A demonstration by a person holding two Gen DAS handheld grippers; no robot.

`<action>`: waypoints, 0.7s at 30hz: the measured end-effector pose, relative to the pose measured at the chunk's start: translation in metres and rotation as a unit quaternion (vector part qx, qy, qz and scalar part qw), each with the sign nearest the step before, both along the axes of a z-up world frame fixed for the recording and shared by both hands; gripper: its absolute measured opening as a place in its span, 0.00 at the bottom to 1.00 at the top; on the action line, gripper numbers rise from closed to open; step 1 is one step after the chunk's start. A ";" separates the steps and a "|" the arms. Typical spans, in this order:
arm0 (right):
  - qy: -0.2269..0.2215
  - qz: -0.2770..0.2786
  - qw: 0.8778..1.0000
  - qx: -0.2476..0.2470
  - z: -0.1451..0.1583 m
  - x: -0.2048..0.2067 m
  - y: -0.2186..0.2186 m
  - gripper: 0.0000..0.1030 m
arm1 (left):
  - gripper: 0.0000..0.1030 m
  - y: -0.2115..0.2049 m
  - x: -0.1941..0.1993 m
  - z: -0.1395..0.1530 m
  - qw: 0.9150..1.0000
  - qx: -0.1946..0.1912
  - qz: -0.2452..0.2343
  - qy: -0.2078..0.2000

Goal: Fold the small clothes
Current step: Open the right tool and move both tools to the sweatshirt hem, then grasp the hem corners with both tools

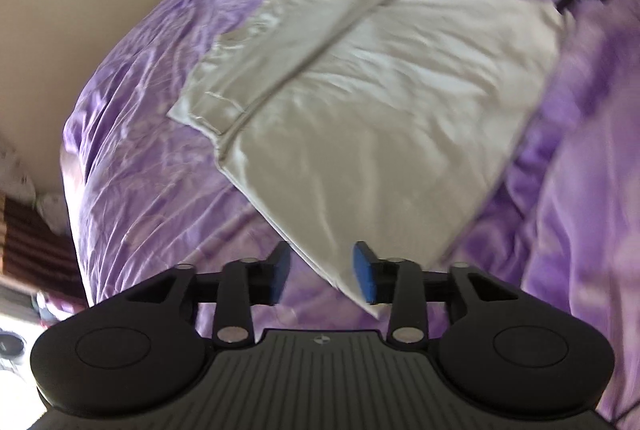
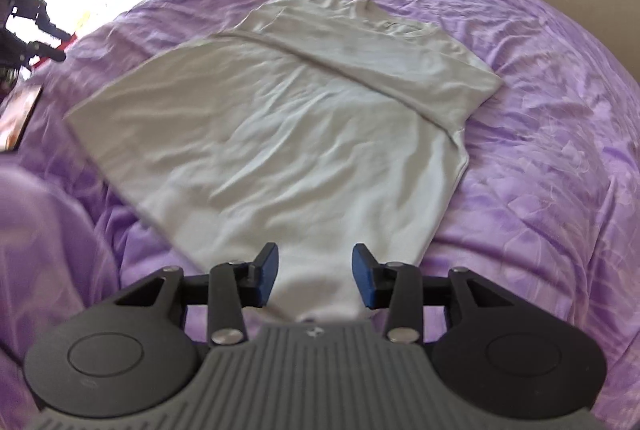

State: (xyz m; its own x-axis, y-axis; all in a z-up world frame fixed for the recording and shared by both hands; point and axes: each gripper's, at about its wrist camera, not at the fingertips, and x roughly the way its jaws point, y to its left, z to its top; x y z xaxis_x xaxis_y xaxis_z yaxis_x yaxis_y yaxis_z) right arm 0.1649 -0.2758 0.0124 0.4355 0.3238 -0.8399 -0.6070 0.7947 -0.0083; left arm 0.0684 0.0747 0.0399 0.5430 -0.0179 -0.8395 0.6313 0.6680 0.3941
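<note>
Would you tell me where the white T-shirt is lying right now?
The white T-shirt lies flat in the middle of the purple bedspread, partly folded, its collar toward the far wall in the right wrist view.

Left wrist view: steeply downward from above, near the pale grey cotton T-shirt; right wrist view: same tilt, opposite side; both share the shirt and the crumpled purple satin bedspread.
</note>
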 end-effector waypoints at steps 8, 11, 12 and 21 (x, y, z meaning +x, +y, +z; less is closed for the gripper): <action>-0.003 0.045 0.997 -0.059 -0.025 -0.033 0.008 0.48 | 0.61 -0.014 -0.039 -0.052 0.992 0.091 -0.083 -0.001; -0.007 0.070 0.993 -0.090 -0.033 -0.038 0.011 0.48 | 0.65 -0.022 -0.045 -0.076 0.986 0.119 -0.113 -0.008; -0.007 0.074 0.993 -0.093 -0.034 -0.039 0.011 0.48 | 0.66 -0.024 -0.046 -0.083 0.984 0.128 -0.122 -0.012; -0.023 0.120 0.981 -0.152 -0.046 -0.048 0.015 0.55 | 0.68 -0.026 -0.042 -0.132 0.950 0.250 -0.176 -0.058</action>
